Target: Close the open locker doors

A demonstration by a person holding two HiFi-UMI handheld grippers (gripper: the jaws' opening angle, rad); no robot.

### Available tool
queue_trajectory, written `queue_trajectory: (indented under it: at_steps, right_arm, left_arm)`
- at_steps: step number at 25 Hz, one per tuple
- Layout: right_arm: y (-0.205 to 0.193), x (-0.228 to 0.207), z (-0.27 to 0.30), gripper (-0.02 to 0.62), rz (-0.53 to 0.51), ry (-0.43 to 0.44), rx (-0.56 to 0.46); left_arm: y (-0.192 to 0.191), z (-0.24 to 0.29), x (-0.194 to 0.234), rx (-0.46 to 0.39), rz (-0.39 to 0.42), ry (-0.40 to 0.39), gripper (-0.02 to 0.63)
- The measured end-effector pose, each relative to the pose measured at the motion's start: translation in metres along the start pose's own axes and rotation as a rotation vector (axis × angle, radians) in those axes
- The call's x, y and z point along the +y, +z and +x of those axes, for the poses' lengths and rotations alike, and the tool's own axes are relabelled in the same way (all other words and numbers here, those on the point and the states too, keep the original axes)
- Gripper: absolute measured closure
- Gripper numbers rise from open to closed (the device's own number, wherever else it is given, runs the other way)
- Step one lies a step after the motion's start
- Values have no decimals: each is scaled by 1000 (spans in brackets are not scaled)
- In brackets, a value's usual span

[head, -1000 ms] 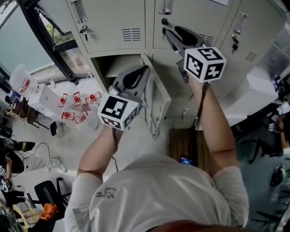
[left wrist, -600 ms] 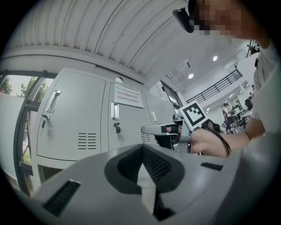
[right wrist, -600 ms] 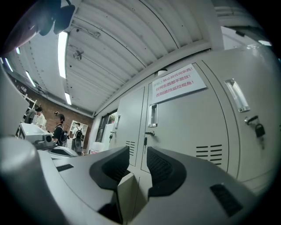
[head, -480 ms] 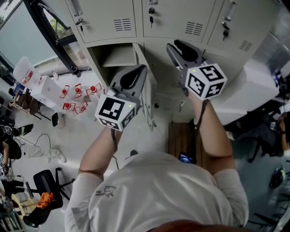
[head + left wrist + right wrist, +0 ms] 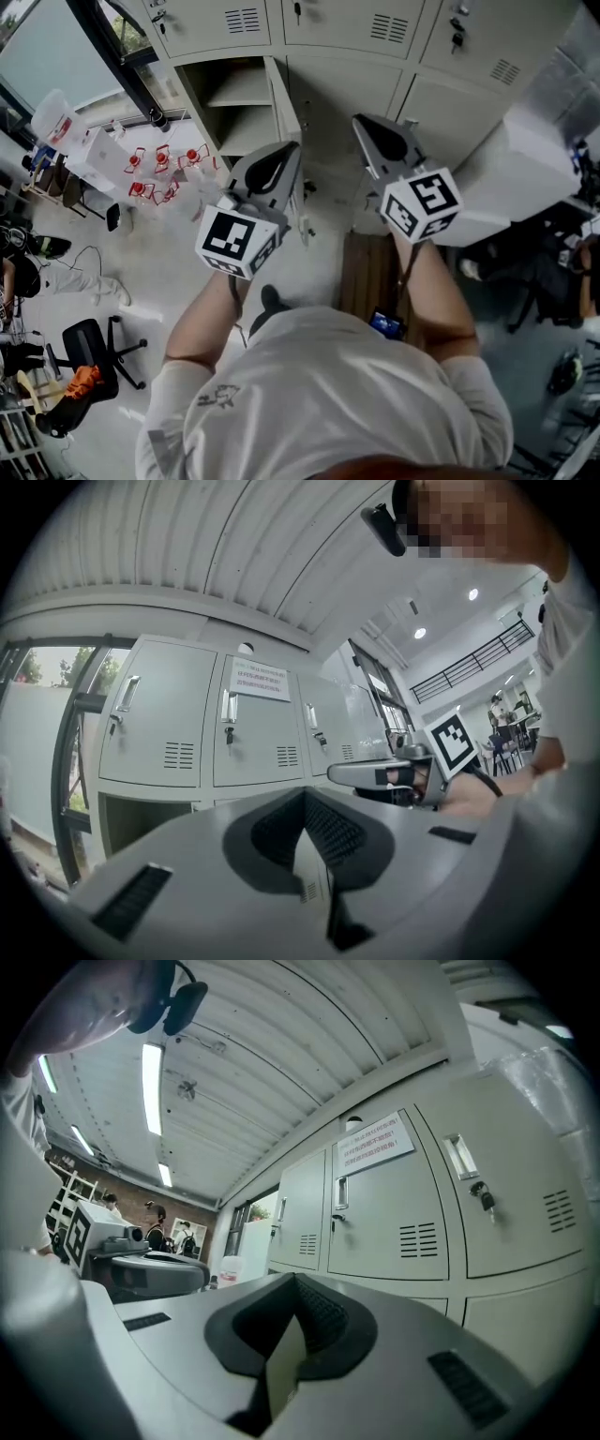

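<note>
Keep left tongs (image 5: 289, 148) clenched empty, right tongs (image 5: 362, 123) just snapped together on nothing; press closed tips on the open locker door (image 5: 285, 101), ajar just ahead in the lower row, pushing near its free edge

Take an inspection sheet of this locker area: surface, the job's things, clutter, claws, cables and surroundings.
Surface: pale floor, bare in front of the lockers.
Job's things: one lower locker door stands open beside its shelved compartment; the other doors in view are shut.
Clutter: red-and-white items on the floor at left; wooden panel under the right arm.
Claws: left claw shut, nothing in it; right claw has just closed, nothing in it.
Cables: thin cable along the right forearm.
Surroundings: office chair, window at left.
</note>
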State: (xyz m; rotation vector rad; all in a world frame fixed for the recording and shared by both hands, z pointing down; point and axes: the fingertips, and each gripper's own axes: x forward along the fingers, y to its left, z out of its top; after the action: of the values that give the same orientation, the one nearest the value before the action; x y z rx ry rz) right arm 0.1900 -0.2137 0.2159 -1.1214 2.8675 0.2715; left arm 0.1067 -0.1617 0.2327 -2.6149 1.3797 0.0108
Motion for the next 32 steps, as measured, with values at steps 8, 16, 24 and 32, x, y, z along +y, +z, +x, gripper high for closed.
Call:
queue_trajectory:
  at_steps: [8, 16, 24, 32]
  right_arm:
    - [-55, 43, -40, 597, 45, 99, 54]
    - [-88, 76, -52, 597, 76, 142, 83]
    - [-105, 108, -50, 597, 86, 143, 95]
    - [-130, 129, -42, 597, 96, 85, 143]
  left_arm:
    - [-45, -30, -32, 76, -55, 34, 611]
    - [-71, -60, -38, 103, -83, 53, 611]
    - [-88, -87, -26, 110, -70, 49, 611]
    - [-101, -115, 4, 110, -82, -41, 611]
